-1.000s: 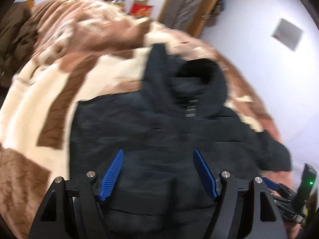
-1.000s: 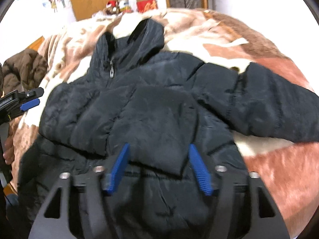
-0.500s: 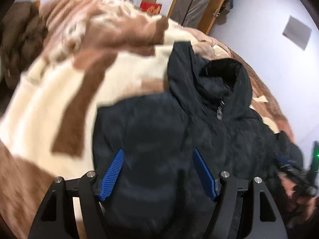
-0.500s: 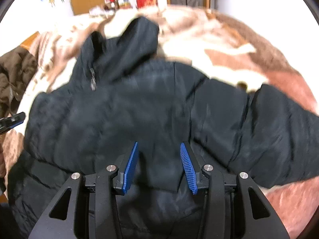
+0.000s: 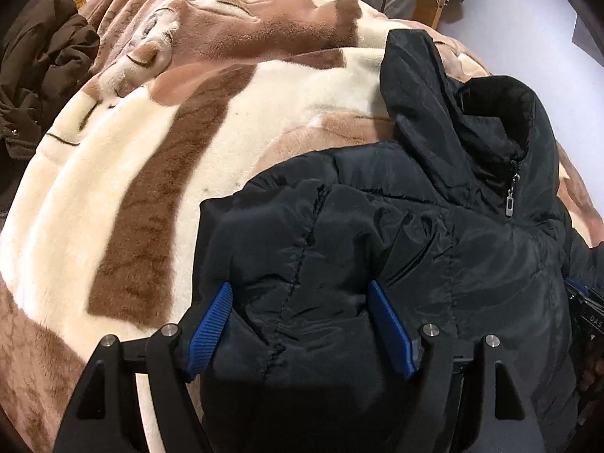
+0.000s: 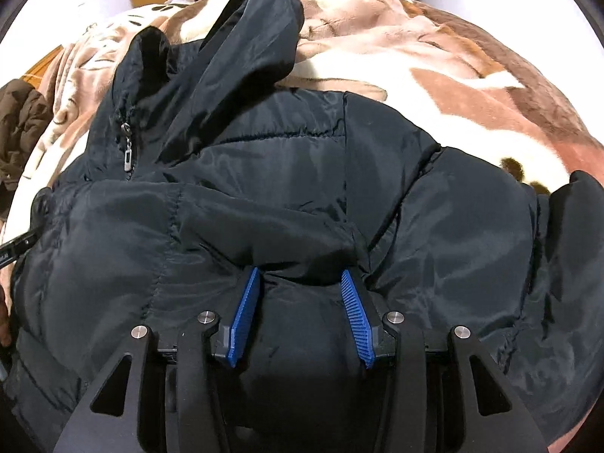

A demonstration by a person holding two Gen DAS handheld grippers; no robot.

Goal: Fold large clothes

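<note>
Left wrist view: left hand-held gripper, jaws opening, astride the black jacket fold; pads not pressing.
Right hand-held gripper: jaws apart over jacket fabric; grip unclear.
Jacket: spread on the bed's blanket.

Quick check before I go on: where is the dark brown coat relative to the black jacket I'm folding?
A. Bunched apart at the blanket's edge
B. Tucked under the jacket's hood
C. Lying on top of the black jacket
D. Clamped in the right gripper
A: the dark brown coat lies bunched at the edge of the blanket, apart from the black hooded jacket.
</note>
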